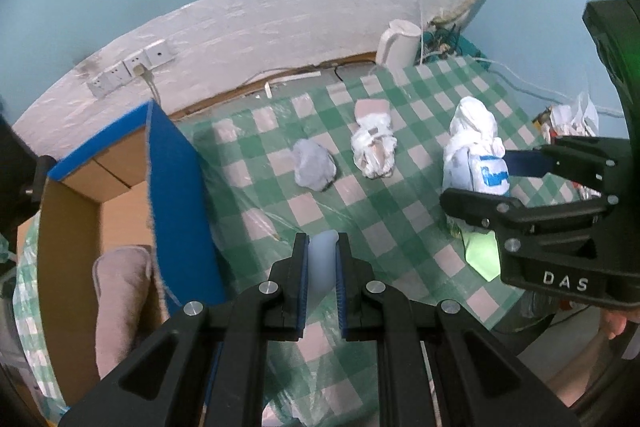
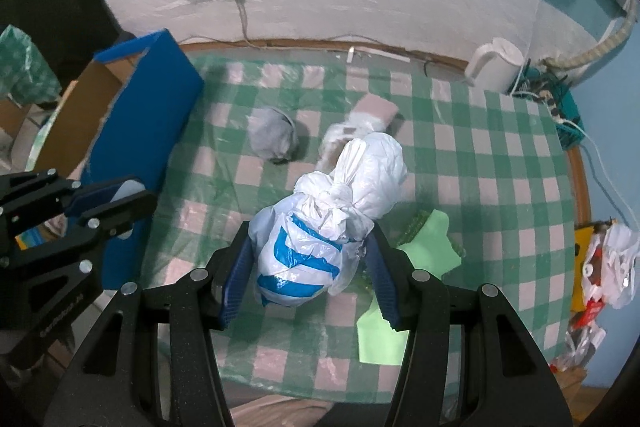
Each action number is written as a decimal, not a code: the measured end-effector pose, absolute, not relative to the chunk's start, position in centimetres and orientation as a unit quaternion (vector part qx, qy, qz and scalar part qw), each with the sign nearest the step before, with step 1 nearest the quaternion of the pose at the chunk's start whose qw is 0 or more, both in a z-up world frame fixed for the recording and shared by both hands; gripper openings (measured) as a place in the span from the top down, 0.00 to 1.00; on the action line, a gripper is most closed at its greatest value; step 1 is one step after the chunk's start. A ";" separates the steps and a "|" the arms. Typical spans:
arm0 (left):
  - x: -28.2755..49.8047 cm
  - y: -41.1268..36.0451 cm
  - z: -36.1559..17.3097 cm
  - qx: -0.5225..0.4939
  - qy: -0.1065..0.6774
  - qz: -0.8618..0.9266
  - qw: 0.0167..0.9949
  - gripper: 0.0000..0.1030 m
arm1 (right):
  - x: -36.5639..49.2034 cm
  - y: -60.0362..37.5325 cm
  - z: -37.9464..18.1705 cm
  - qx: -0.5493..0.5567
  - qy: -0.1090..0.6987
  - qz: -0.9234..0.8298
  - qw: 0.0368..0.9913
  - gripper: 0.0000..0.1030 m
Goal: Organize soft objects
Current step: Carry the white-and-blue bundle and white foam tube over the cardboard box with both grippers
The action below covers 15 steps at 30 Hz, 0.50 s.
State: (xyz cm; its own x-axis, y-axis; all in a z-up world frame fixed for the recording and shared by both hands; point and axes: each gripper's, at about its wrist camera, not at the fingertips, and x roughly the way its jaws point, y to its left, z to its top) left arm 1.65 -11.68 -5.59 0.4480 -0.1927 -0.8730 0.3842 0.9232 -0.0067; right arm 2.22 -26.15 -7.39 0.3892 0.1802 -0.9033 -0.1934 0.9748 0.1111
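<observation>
My left gripper (image 1: 323,239) is shut on a small pale blue soft thing (image 1: 322,267), held above the green checked tablecloth (image 1: 400,211) beside the box. A knotted white plastic bag with blue print (image 2: 304,259) sits between the blue pads of my right gripper (image 2: 310,233), which is shut on it over the cloth. The left wrist view shows that right gripper (image 1: 476,179) at the right with the bag (image 1: 472,131). On the cloth further back lie a grey bundle (image 2: 272,137) and a white bag around something pink (image 2: 362,117).
A cardboard box with blue outer walls (image 1: 176,187) stands open at the left, with a pinkish-grey soft thing (image 1: 120,299) inside. A green sheet (image 2: 424,247) lies under the right gripper. A white kettle (image 2: 496,65) and cables sit at the back right; snack bags (image 2: 600,267) are at the far right.
</observation>
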 end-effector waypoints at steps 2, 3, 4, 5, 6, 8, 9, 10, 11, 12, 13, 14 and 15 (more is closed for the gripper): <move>1.6 -11.1 -4.9 0.091 0.493 -0.166 0.849 0.89 | 2.1 -25.6 -6.7 -0.008 0.536 0.118 0.836 0.47; 1.6 -10.7 -4.5 0.087 0.490 -0.163 0.852 0.89 | 2.1 -25.2 -6.3 -0.009 0.533 0.122 0.837 0.47; 1.5 -10.4 -4.3 0.085 0.488 -0.161 0.854 0.89 | 2.1 -25.0 -6.1 -0.010 0.531 0.125 0.838 0.47; 1.5 -10.0 -4.0 0.083 0.485 -0.157 0.856 0.89 | 2.0 -24.6 -5.7 -0.012 0.529 0.128 0.839 0.47; 1.5 -9.7 -3.8 0.081 0.484 -0.154 0.858 0.89 | 2.0 -24.1 -5.3 -0.014 0.526 0.133 0.840 0.47; 1.3 -8.7 -3.3 0.078 0.479 -0.147 0.862 0.89 | 2.0 -23.4 -4.9 -0.017 0.522 0.138 0.841 0.47; 1.3 -8.2 -3.1 0.076 0.477 -0.143 0.864 0.89 | 2.0 -22.9 -4.6 -0.020 0.520 0.142 0.842 0.47; 1.2 -7.8 -3.0 0.075 0.476 -0.140 0.865 0.89 | 2.0 -22.6 -4.5 -0.022 0.519 0.146 0.842 0.47; 1.2 -7.3 -2.8 0.072 0.475 -0.136 0.866 0.89 | 2.0 -22.2 -4.3 -0.023 0.517 0.149 0.842 0.47; 1.1 -6.7 -2.6 0.069 0.474 -0.132 0.868 0.89 | 2.0 -21.6 -4.1 -0.026 0.516 0.153 0.843 0.47; 1.1 -6.2 -2.6 0.066 0.474 -0.128 0.869 0.89 | 1.9 -21.3 -3.9 -0.027 0.515 0.155 0.843 0.47; 1.2 -5.7 -2.5 0.063 0.473 -0.123 0.870 0.89 | 1.9 -20.7 -3.7 -0.029 0.514 0.159 0.843 0.47; 1.1 -5.2 -2.4 0.062 0.473 -0.119 0.871 0.89 | 2.0 -20.4 -3.6 -0.031 0.513 0.162 0.843 0.47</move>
